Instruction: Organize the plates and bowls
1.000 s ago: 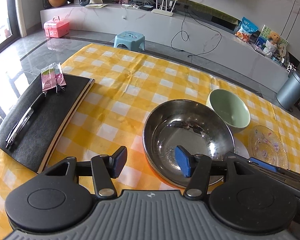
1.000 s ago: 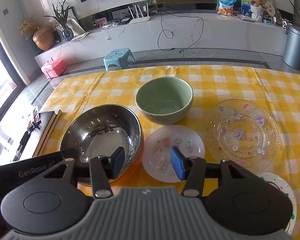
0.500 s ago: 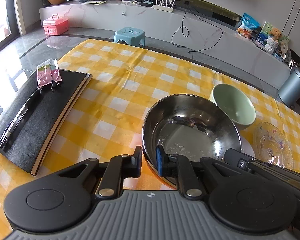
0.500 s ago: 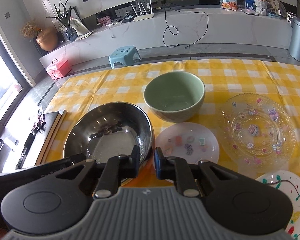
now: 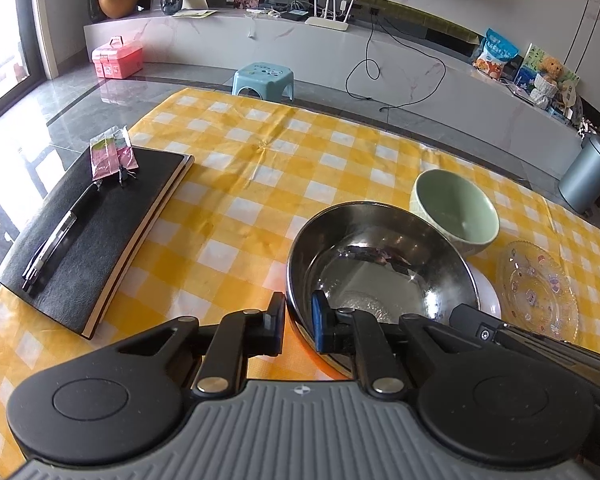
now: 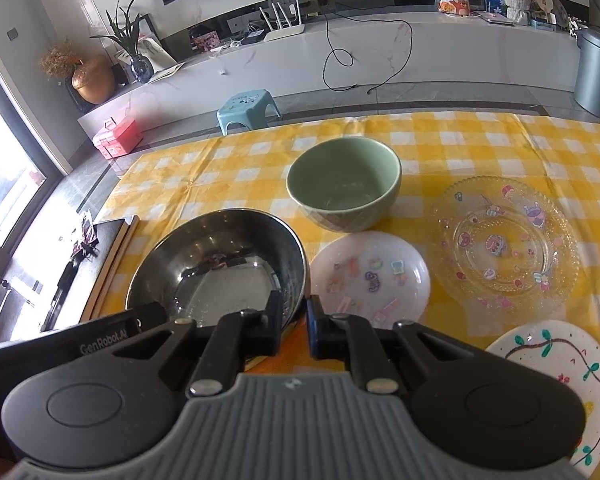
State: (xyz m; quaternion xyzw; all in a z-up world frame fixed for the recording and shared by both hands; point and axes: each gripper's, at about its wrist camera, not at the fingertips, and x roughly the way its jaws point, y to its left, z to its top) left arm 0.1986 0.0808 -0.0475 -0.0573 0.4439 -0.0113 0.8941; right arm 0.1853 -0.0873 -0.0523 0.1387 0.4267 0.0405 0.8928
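Note:
A steel bowl [image 5: 380,264] with an orange outside sits on the yellow checked table; it also shows in the right wrist view [image 6: 220,264]. My left gripper [image 5: 299,320] is shut on its near left rim. My right gripper [image 6: 295,324] is shut on its near right rim. A green bowl [image 6: 344,184] stands behind it. A small white sticker plate [image 6: 370,276], a clear glass plate [image 6: 504,240] and a white painted plate [image 6: 560,380] lie to the right.
A black notebook [image 5: 88,236] with a pen and a pink packet lies at the table's left edge. Beyond the table are a blue stool [image 5: 264,78], a pink box and a grey bin [image 6: 596,72].
Both grippers closed from wide open onto the steel bowl's near rim, one on each side. Both views rose a little, looking more steeply down at the bowl.

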